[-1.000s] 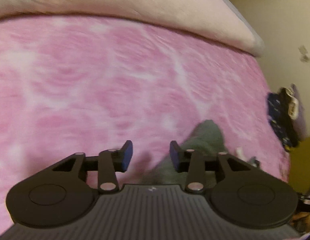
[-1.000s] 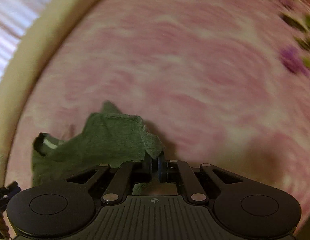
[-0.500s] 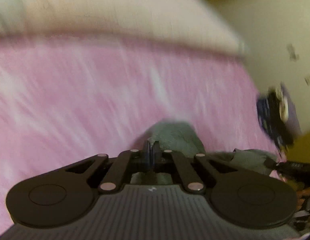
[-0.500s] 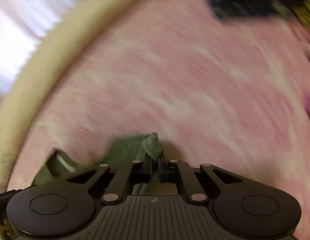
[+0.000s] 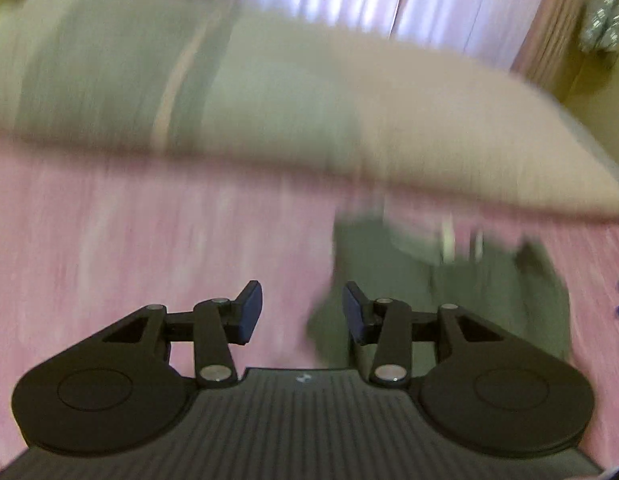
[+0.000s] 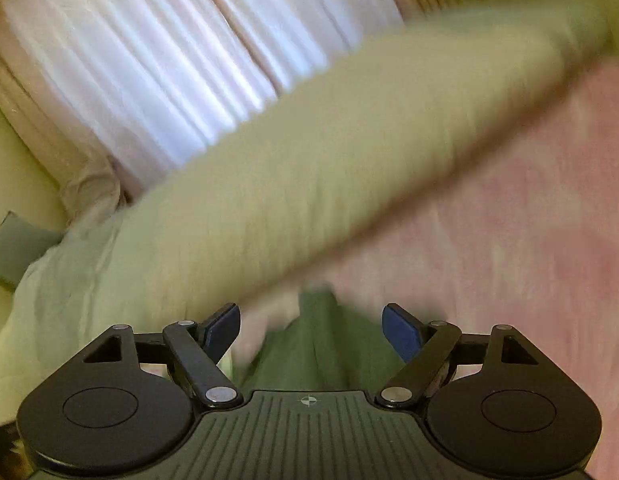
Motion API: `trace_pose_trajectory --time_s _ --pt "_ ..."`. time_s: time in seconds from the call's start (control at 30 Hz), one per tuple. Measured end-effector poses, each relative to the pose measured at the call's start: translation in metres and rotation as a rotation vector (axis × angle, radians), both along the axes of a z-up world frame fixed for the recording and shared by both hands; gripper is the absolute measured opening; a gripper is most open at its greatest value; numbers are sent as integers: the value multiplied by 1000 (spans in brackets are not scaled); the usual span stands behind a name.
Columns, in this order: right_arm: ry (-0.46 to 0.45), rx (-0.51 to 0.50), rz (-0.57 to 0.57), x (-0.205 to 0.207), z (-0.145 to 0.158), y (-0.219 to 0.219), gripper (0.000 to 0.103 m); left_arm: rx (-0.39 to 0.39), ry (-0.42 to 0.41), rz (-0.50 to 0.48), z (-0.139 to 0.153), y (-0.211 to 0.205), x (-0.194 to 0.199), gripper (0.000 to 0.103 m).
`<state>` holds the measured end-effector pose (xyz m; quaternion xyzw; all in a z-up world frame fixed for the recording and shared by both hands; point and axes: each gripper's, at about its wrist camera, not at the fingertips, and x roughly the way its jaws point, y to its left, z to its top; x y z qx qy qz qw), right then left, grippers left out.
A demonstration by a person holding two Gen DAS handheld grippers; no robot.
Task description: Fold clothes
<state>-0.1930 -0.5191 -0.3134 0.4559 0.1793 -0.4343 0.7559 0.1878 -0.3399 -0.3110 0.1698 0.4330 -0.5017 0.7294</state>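
Note:
A grey-green garment (image 5: 441,292) lies on the pink bedspread (image 5: 129,248), blurred by motion, just right of my left gripper (image 5: 302,312). That gripper is open with nothing between its blue pads, and its right finger sits in front of the cloth's left edge. In the right wrist view the same garment (image 6: 317,348) lies straight ahead and below my right gripper (image 6: 311,328), which is also open and holds nothing. A pale patch near the garment's far end (image 5: 421,236) is too blurred to name.
A long cream pillow (image 5: 269,112) runs across the far side of the bed, also visible as the pillow (image 6: 329,152) in the right wrist view. White pleated curtains (image 6: 157,60) hang behind it. Pink bedspread (image 6: 529,240) spreads to the right.
Both grippers were shut on the garment half a second ago and now stand open, the cloth released onto the bed. Both cameras have tilted up toward the pillow and curtains.

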Motion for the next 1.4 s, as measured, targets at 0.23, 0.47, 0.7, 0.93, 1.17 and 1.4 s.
trace_pose_trajectory --time_s 0.23,0.47,0.7,0.93,1.17,1.4 --pt "69 401 -42 -51 -66 144 81 262 230 -38 -57 149 -23 40" --pt "143 482 -62 -51 -79 243 81 319 262 -3 -89 188 -29 33" --pt "-59 612 -268 -53 -85 283 81 120 566 -37 -57 186 -26 1" --pt "-394 837 -548 -55 -107 332 81 -246 825 -217 65 154 -52 1" --pt "-955 1207 -900 4 -156 397 81 -476 738 -313 151 110 -29 1" --pt "-521 901 -404 93 -120 352 81 -465 659 -364 163 81 -26 1"
